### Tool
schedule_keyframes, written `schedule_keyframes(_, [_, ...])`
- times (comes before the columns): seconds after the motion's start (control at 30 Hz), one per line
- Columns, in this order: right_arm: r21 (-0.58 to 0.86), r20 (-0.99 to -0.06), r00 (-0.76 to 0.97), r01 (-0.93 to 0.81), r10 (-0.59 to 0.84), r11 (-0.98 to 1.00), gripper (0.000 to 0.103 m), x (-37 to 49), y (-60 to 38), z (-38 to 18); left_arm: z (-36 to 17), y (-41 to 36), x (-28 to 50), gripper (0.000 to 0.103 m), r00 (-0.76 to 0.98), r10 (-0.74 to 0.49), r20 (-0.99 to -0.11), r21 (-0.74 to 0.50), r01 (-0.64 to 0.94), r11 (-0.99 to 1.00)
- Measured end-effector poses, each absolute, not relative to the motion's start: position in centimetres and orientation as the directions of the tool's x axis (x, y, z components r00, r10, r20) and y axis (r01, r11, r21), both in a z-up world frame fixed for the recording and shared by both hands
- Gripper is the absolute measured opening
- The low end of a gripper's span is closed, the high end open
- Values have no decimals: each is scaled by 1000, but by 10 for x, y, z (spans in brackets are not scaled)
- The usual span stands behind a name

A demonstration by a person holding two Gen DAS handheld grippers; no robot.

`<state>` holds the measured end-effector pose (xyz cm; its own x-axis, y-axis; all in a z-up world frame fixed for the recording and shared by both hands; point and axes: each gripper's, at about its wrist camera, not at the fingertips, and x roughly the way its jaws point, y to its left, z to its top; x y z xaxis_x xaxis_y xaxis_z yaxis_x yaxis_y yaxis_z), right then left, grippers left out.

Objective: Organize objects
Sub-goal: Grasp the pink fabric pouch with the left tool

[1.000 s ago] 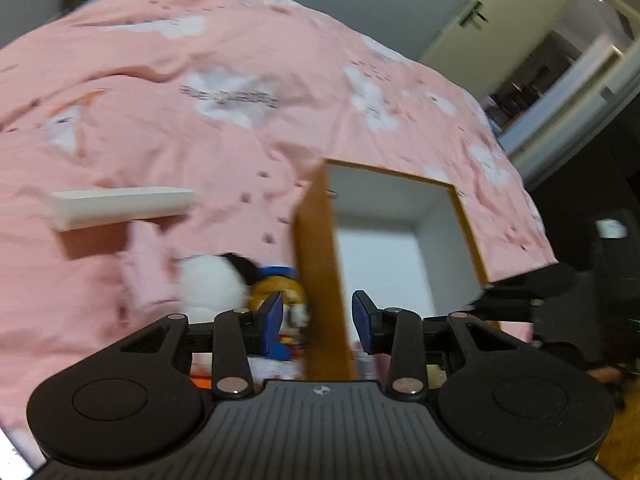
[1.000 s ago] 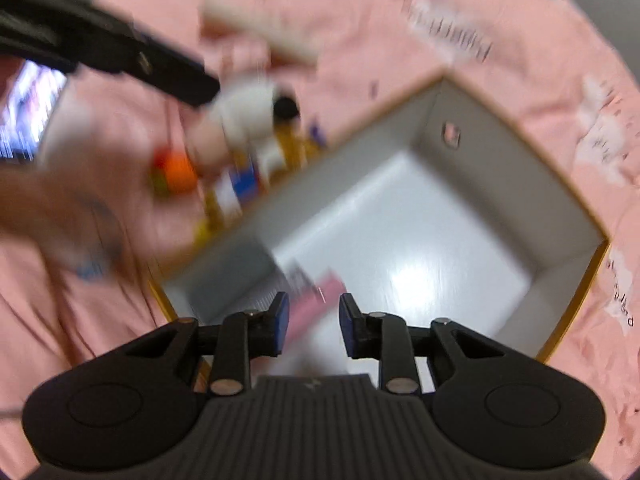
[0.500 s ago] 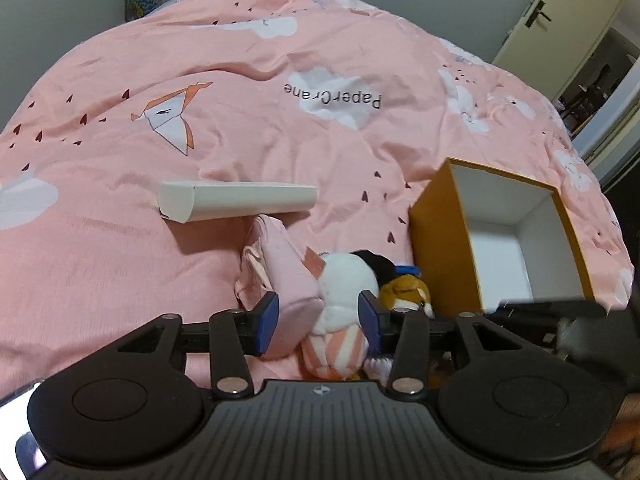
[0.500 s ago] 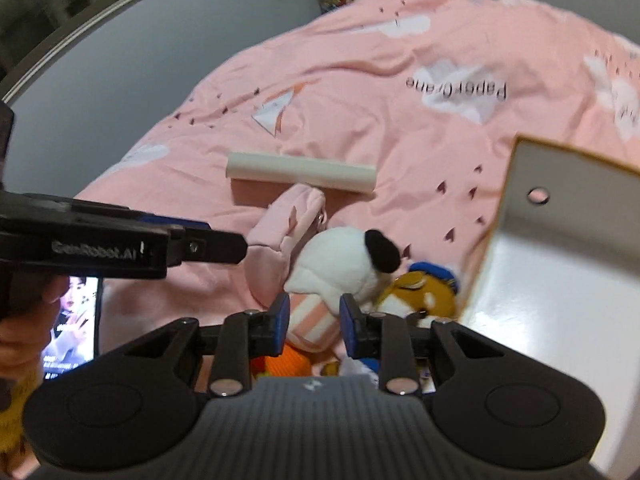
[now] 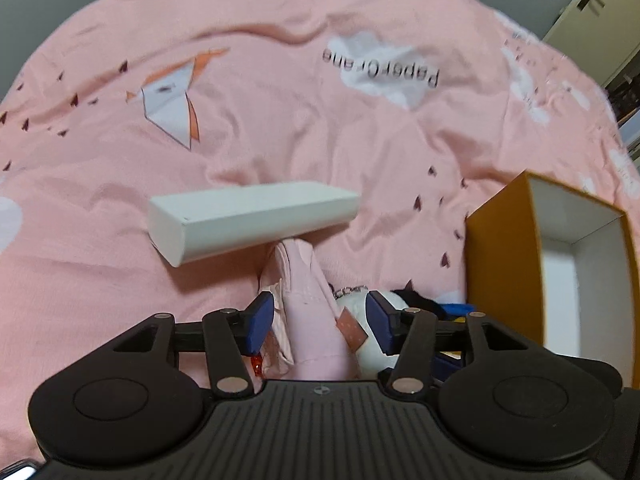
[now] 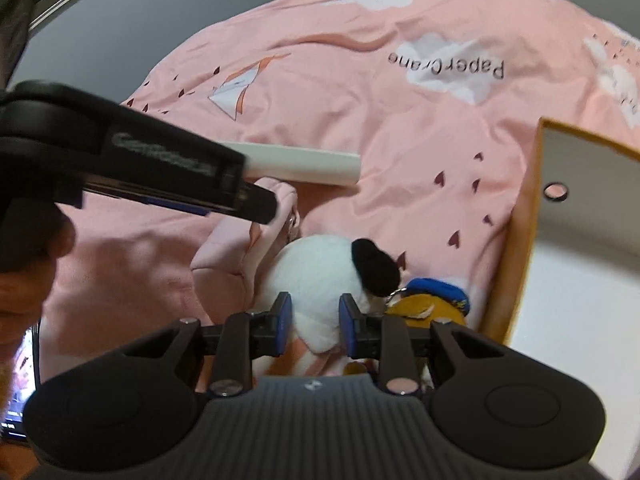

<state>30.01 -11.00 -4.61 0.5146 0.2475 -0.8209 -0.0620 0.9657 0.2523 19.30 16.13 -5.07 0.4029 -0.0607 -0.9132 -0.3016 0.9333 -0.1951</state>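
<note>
A pink pouch lies on the pink bed cover, and my left gripper hangs over it. Its jaws are opening; the pouch sits between the blue pads without being pressed. In the right wrist view the left gripper tips down at the pink pouch. My right gripper hovers just over a white plush with a black ear. Its jaws stand a narrow gap apart and grip nothing. An orange plush with a blue cap lies beside the white one.
An open orange box with a white inside stands right of the toys, and its wall is close to the orange plush. A long white carton lies beyond the pouch. A lit screen and a person's hand are at left.
Both grippers left the orange box and came down over the toys. The left jaws widened and now straddle the pink pouch. The right jaws kept their narrow gap.
</note>
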Motion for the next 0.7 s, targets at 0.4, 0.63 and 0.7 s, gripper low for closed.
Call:
schedule_keyframes(0.4, [296, -810, 487, -138, 325, 945, 29, 300, -117, -54, -73, 163, 191, 38, 378, -41, -925, -161, -291, 943])
schedule_keyframes(0.63, [156, -826, 498, -252, 266, 955, 29, 252, -108, -16, -45, 162, 136, 26, 555, -39, -831, -223, -269, 937])
schedule_keyframes(0.7, [109, -848, 473, -287, 240, 952, 29, 237, -100, -15, -27, 158, 117, 26, 616, -27, -787, -234, -257, 938])
